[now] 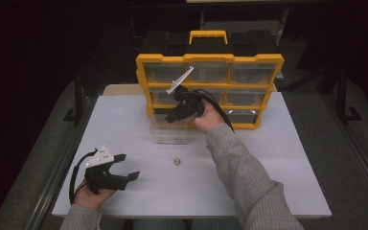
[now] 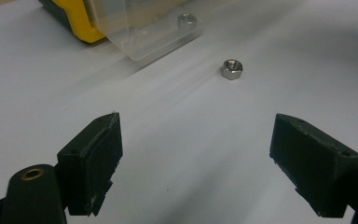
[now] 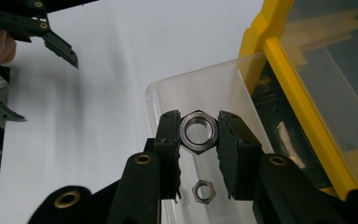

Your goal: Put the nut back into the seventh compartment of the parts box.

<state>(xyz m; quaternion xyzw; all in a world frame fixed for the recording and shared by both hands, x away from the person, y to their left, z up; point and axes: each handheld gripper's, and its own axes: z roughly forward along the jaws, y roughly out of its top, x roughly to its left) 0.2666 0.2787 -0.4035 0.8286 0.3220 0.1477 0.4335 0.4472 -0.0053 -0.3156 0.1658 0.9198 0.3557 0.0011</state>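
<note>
Standing at the desk's far edge, the yellow organizer has one clear drawer pulled out to receive hardware. Right tongs hang over it, clamped on a hex nut — ready to drop. Left tongs gape empty near the front-left corner, a loose nut just ahead.

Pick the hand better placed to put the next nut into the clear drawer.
Right. Its tool already grips a nut above the pulled-out clear drawer; the left tool is open, short of the loose nut on the table.
</note>
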